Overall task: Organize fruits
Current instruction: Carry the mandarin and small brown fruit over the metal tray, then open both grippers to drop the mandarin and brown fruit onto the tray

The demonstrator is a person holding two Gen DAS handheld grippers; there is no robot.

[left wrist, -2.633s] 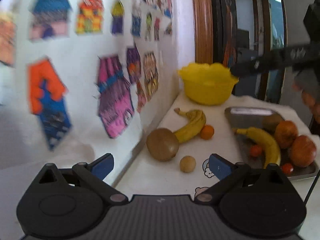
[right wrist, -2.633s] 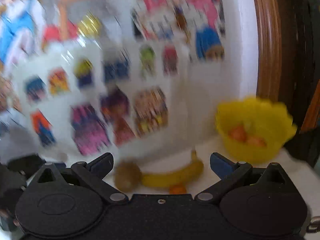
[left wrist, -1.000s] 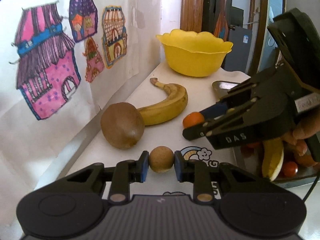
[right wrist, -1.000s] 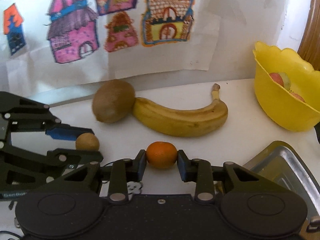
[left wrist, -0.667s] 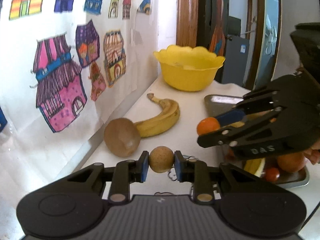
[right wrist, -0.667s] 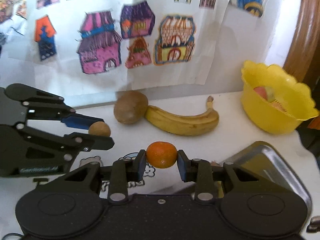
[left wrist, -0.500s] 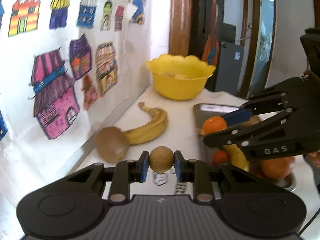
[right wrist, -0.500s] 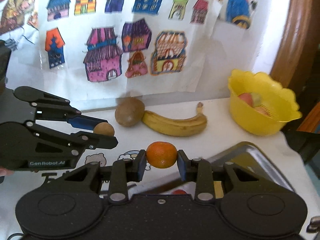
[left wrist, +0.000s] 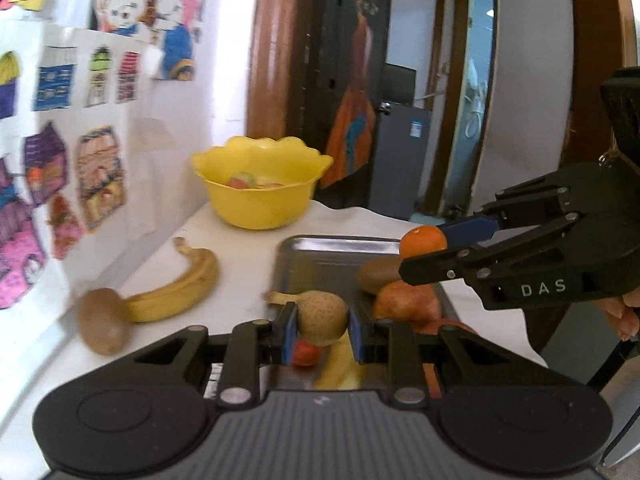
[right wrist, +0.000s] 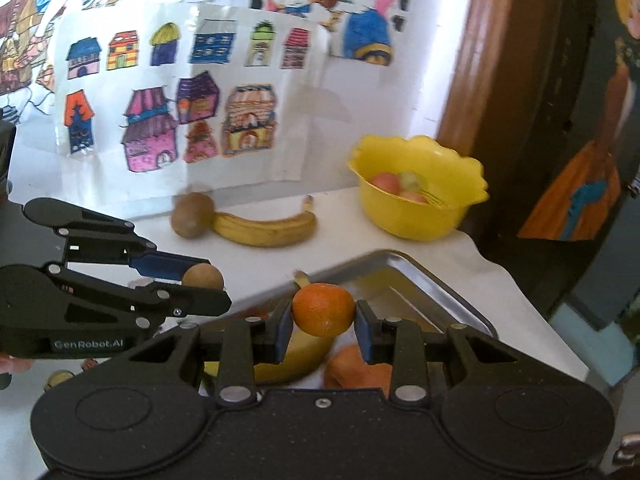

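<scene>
Our left gripper has its fingers clenched on one small tan fruit, which sits squarely between the blue pads, off the bench. Our right gripper grips one orange the same way, pinched at its sides between both fingers. Both fruits hang above the steel tray, the orange nearer its far end in the left view.

In the tray we count one banana (mostly hidden behind the fingers), one kiwi, one small red fruit and at least two reddish-orange round fruits; we cannot tell the exact number.

On the bench left of the tray lie one more banana and one more kiwi, touching end to end along the wall. Beyond them stands one yellow bowl holding a few pieces of fruit, blurred, so we cannot count them surely.
</scene>
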